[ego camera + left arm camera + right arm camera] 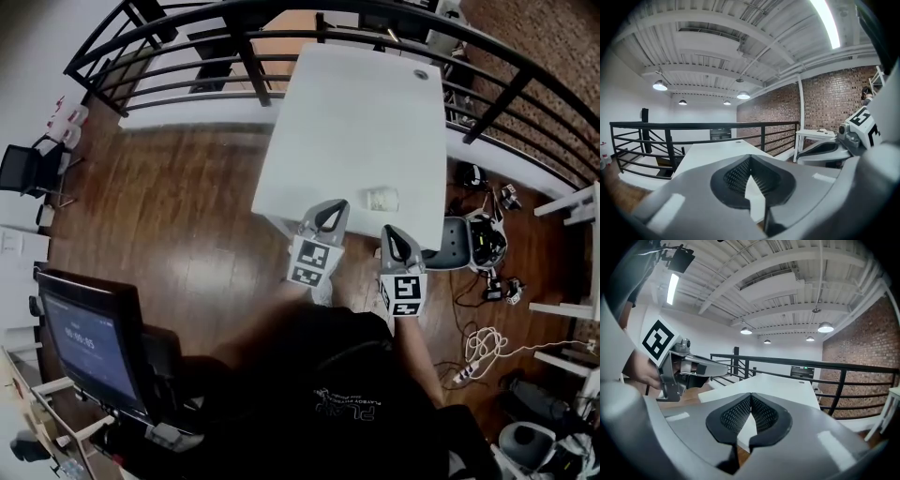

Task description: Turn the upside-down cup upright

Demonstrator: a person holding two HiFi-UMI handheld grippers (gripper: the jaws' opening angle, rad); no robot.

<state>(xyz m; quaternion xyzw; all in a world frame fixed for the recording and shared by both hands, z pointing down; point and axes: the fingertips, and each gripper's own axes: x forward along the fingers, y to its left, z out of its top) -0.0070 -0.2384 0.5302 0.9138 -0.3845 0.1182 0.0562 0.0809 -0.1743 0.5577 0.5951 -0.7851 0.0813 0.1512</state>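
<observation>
Plainly, the cup [382,199] sits near the 6 o'clock edge of my worktop [356,103], open surface beyond; left gripper [332,208] and right gripper [392,232] hover there, jaws together, empty.

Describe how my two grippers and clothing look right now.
Both the left gripper and right gripper have glossy grey shells, black mesh-textured fingers and a white cube printed with black square markers. The person wears a black top with small pale chest print.
</observation>
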